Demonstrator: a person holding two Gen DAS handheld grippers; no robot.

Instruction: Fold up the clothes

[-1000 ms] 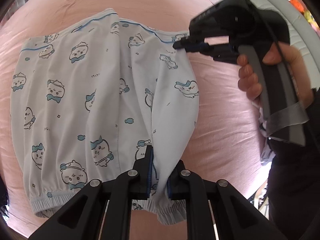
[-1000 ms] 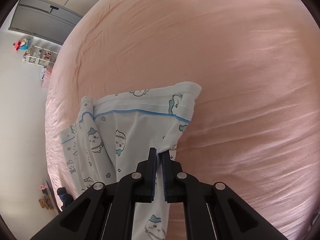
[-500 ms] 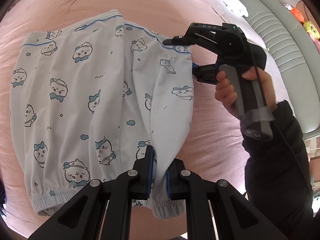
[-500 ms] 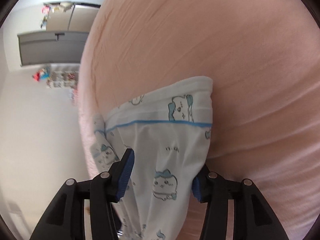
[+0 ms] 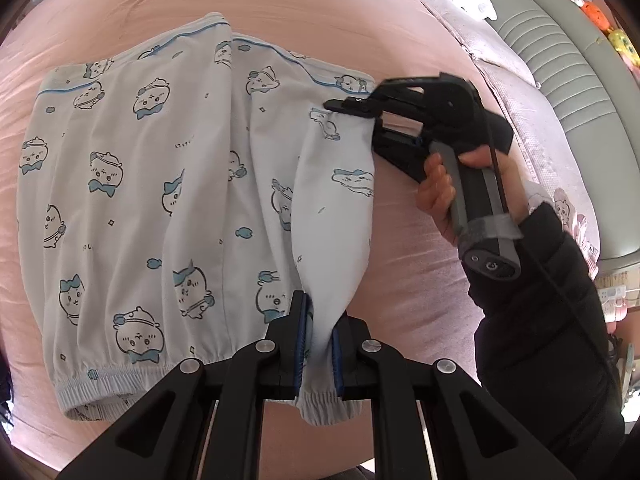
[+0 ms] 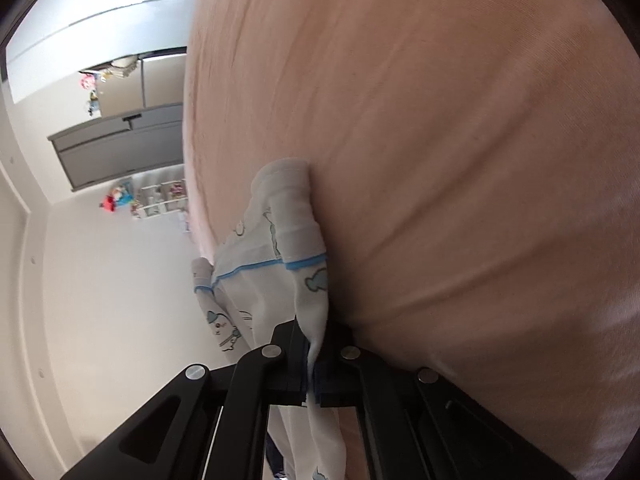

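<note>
Pyjama shorts (image 5: 152,208), one pair, white with blue cartoon animals, lie spread on one pink bedsheet (image 5: 400,264), filling the left and centre of the left wrist view. The sheet is the largest thing in both views, and bare pink runs all along the top of the frame above the blue-piped waistband and down the right side of the shorts. An elastic hem runs along the lower left, near the sheet's lower edge. One grey ribbed headboard (image 5: 568,64) curves down the upper right.

Two grippers are at work. The left gripper (image 5: 318,344), bottom centre, is clenched on the shorts' right edge just above the hem, lifting a ridge of cloth. The right gripper (image 5: 352,110), held in a hand (image 5: 444,192) with a black sleeve (image 5: 540,320), is clamped on the waistband corner at right of centre; in the right wrist view (image 6: 314,364) cloth is pinched between its closed jaws.
</note>
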